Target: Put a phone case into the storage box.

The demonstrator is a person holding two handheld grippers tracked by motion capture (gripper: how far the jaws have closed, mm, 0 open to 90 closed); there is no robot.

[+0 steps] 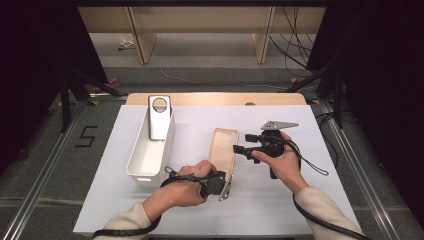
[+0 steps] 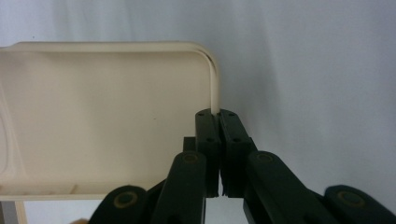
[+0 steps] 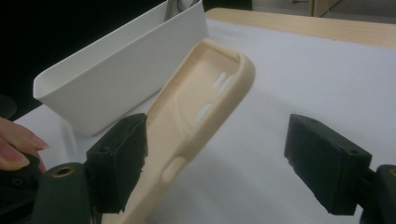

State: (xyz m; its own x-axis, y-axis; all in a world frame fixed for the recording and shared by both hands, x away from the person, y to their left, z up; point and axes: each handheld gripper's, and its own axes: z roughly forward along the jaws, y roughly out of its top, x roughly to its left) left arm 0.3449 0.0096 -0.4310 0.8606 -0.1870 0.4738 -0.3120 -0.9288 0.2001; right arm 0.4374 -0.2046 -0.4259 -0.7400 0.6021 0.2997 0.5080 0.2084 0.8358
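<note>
Left hand-held gripper (image 2: 219, 154): clenched on the cream phone case (image 1: 223, 148) rim, at 6 o'clock.
Right hand-held gripper (image 3: 233, 163): released, jaws straddling the case.

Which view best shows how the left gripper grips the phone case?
The left gripper view: its jaws are shut on the beige phone case at its rim. The high view shows the left gripper at the case's near end, small. The right gripper view shows the case lifted, camera cutouts visible.
</note>
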